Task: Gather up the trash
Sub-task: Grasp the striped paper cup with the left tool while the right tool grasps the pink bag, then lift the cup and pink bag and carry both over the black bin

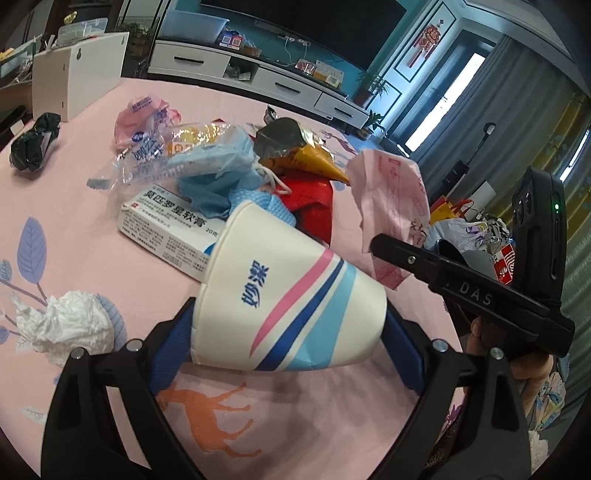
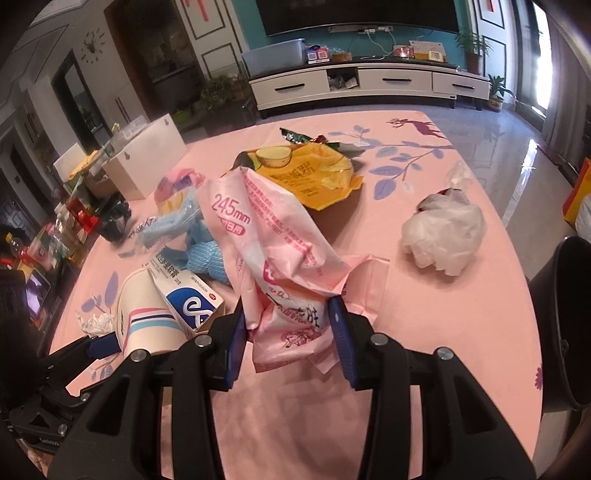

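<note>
Here, the left gripper has its jaws wide around a paper cup printed "妙洁" — rim pointing away, over the bench. The right gripper pinches a pink "245mm" wrapper — long axis leaning away.

This is a home living room. A large dark television hangs on a teal wall above a long white media cabinet with black drawer handles, its top cluttered with small boxes and cables. Potted plants stand at the cabinet's end, a red knot ornament hangs by a doorway, and grey curtains cover a bright window. The surface wears a pink cloth printed with deer and leaves, and the floor is glossy tile.
</note>
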Tool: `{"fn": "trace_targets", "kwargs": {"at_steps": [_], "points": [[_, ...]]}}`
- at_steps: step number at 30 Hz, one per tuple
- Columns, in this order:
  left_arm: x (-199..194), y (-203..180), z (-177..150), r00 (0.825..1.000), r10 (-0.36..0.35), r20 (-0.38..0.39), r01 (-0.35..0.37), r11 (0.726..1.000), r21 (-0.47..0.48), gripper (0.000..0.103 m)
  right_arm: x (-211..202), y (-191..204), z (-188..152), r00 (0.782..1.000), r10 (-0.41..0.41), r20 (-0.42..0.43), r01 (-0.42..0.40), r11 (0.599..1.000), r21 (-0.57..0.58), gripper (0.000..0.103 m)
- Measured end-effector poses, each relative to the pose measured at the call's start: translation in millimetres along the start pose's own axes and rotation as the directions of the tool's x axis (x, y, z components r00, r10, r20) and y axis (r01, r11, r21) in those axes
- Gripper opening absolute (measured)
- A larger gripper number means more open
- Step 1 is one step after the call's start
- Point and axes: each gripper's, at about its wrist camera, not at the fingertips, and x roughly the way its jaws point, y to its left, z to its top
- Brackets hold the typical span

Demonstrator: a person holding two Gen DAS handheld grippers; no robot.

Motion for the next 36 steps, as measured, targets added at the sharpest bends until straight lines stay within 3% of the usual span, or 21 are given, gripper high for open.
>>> {"fn": "trace_targets", "kwargs": {"at_steps": [6, 11, 16, 21, 29, 36], "points": [[-16, -17, 10, 0.999, 0.025, 0.046, -0.026, 1.000, 0.011, 0.092, -28, -5, 3, 0.998, 0.007, 0.061, -0.007, 1.000, 0.000, 0.043], [-19, -47, 18, 0.996, 0.055, 0.070, -0.059, 0.997, 0.058, 0.092, -66, -31, 9, 0.986, -0.071, 0.153, 0.065, 0.997, 0.048, 0.043], [-13, -93, 21, 0.997, 0.027, 0.078, -0.039, 0.988, 0.148, 0.089, -98, -70, 11, 0.966, -0.144, 0.215, 0.116, 0.984, 0.139, 0.043], [1, -135, 25, 0.997, -0.047, 0.057, 0.035, 0.982, 0.186, 0.088, -127, -108, 9, 0.944, -0.192, 0.268, 0.132, 0.965, 0.226, 0.043], [39, -206, 24, 0.993, -0.121, 0.005, 0.115, 0.960, 0.256, 0.087, -150, -163, -4, 0.915, -0.293, 0.277, 0.184, 0.915, 0.360, 0.043], [74, -255, 24, 0.981, -0.190, -0.046, 0.195, 0.928, 0.319, 0.087, -168, -216, -22, 0.884, -0.398, 0.246, 0.241, 0.837, 0.492, 0.043]]}}
